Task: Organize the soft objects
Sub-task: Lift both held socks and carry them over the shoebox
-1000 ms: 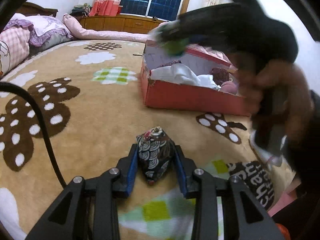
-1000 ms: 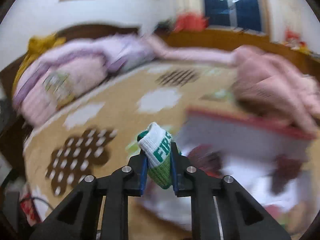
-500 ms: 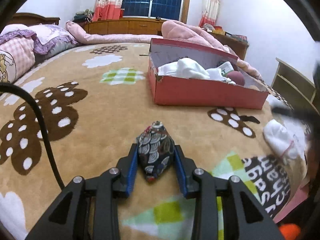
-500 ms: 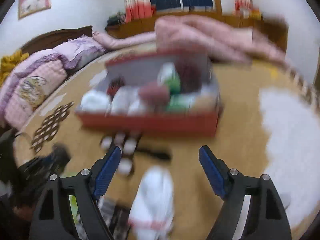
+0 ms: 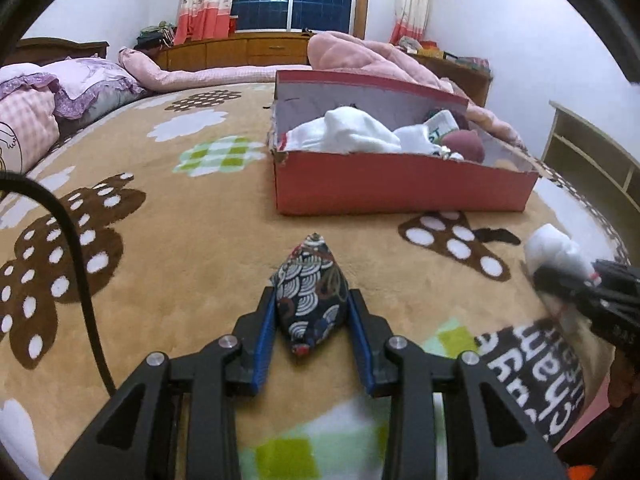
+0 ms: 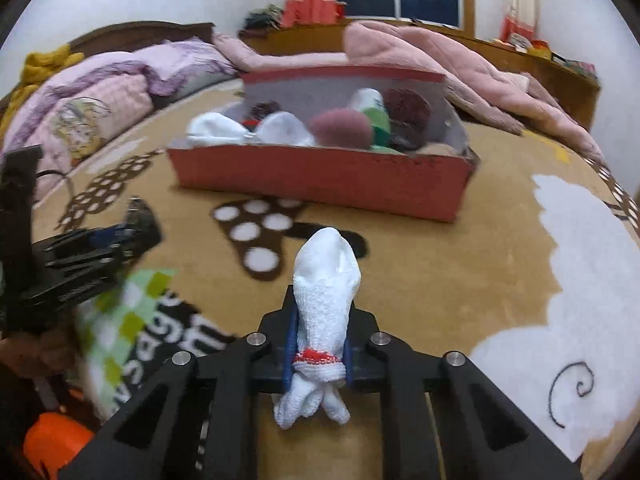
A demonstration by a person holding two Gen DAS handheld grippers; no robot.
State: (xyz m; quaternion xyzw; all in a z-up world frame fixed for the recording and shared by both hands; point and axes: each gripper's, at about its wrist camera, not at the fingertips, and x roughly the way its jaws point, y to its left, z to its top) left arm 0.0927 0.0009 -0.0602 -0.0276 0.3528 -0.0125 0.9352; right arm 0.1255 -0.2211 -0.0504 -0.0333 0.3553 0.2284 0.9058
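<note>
My left gripper (image 5: 311, 322) is clamped part-way closed on a dark patterned fabric pouch (image 5: 310, 298), white scallop waves on navy with a touch of red, its pointed end aimed away from me and its blue pads (image 5: 267, 334) pressed into both flanks. It hangs over the tan plush blanket (image 5: 192, 216), whose brown flower shapes with white dots spread to the left. My right gripper (image 6: 318, 334) has just been closing, and its jaws now pinch a rolled white sock (image 6: 325, 300) with a red stripe near its bunched cuff; the cuff end sticks out toward me behind the pads while the rounded toe points at the box. In the left wrist view I see that same gripper at the far right edge, blurred, with the white sock in front of it. The red cardboard box (image 5: 400, 190) sits farther off on the blanket, ahead of both grippers and well apart from them, with its inner walls pale. Inside it I make out white socks (image 5: 348, 134), a green-and-white sock (image 6: 374, 114), a dusty pink rolled piece (image 6: 340, 128) and a dark maroon one (image 6: 408, 108) toward the right end. A pink quilt (image 6: 440, 64) is heaped behind the box, and pillows (image 5: 76, 88) in pink and purple lie at far left. A black cable (image 5: 76, 264) curves down the left of my left view.
</note>
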